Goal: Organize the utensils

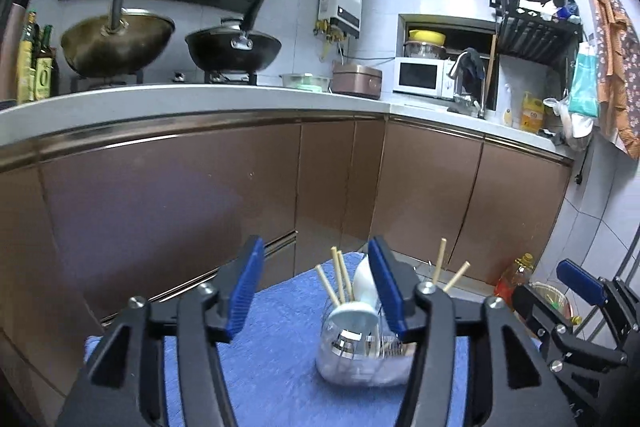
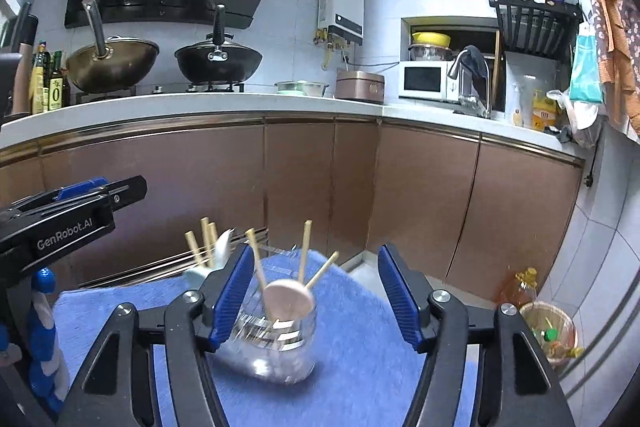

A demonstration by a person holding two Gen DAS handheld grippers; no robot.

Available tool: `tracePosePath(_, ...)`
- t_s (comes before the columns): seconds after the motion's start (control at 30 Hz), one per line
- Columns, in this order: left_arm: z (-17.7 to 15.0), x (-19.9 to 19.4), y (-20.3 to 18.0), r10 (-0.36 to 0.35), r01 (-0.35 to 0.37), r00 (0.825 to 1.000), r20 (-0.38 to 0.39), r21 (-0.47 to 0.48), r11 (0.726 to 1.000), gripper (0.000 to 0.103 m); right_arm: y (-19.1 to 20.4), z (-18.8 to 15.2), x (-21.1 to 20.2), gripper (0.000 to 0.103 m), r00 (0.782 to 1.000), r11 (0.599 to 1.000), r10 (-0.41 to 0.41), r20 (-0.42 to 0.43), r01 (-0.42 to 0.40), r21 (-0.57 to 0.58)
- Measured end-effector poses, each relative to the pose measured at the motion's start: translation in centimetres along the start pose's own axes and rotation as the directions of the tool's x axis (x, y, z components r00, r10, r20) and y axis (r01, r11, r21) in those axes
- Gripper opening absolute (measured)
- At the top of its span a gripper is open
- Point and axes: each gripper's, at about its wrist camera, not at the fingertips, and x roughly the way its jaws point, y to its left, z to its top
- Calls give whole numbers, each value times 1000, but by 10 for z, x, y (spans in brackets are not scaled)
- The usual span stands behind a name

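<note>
— Left wrist view first: what sits between the fingers?
— The left claw (image 1: pixel 316 291) is spread wide and grips nothing. Low in the frame, right of centre, a clear glass jar (image 1: pixel 356 351) stands on a blue towel (image 1: pixel 272 355). Bamboo chopsticks (image 1: pixel 338 281) and a white spoon (image 1: pixel 366 281) stand up in it, and a pale blue spoon (image 1: pixel 354 315) leans at its mouth. The jar is partly hidden behind the right-hand blue pad.
— Is there a second jar?
— Two more chopstick tips (image 1: pixel 440 265) rise just beyond that finger; what holds them is hidden there. The right claw (image 1: pixel 580 287) shows at the lower right edge.
— And the right wrist view?
— The right claw (image 2: pixel 316 303) is also spread, empty. A second clear jar (image 2: pixel 276 343) stands low in the centre on the same towel (image 2: pixel 360 327), close to the left-hand pad; whether they touch I cannot tell. It holds three chopsticks (image 2: pixel 306 251) and a pink spoon (image 2: pixel 288 301). The first jar's chopsticks (image 2: pixel 202 241) and pale spoons (image 2: pixel 222 249) show behind it, left of centre.
— Background?
— Two woks (image 2: pixel 218 61) on the stove in the upper left, a white microwave (image 2: pixel 426 81) at the right, brown cabinet doors (image 2: pixel 300 179) below. A bin (image 2: pixel 550 331) stands at the lower right.
</note>
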Motion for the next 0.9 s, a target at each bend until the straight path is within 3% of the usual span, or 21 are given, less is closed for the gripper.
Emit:
tracePosePath(0.17,-14,-45,11,11,-11,1000,29,-1,1000,54,16,-5,-45,83,1000,1000,-10,-21,10,1)
tracePosePath(0.33,-31,-80,17,15,-15,1000,3,19,1000,55,25,-16,-82,95,999,1000,-12,-40,12,22)
tracePosePath(0.43,-40,-102,19,26,-26,1000,-2,31,999,63,30,-24,-101,103,999,999,-18,-37,19,27)
tracePosePath(0.6,-47,-122,22,36,-36,999,-19,25,999,71,36,-33,-127,103,999,998,-53,-11,53,15)
tracePosePath(0.9,-62,-144,25,83,-81,996,-42,38,996,74,39,-44,-147,103,994,995,-99,-35,98,-11)
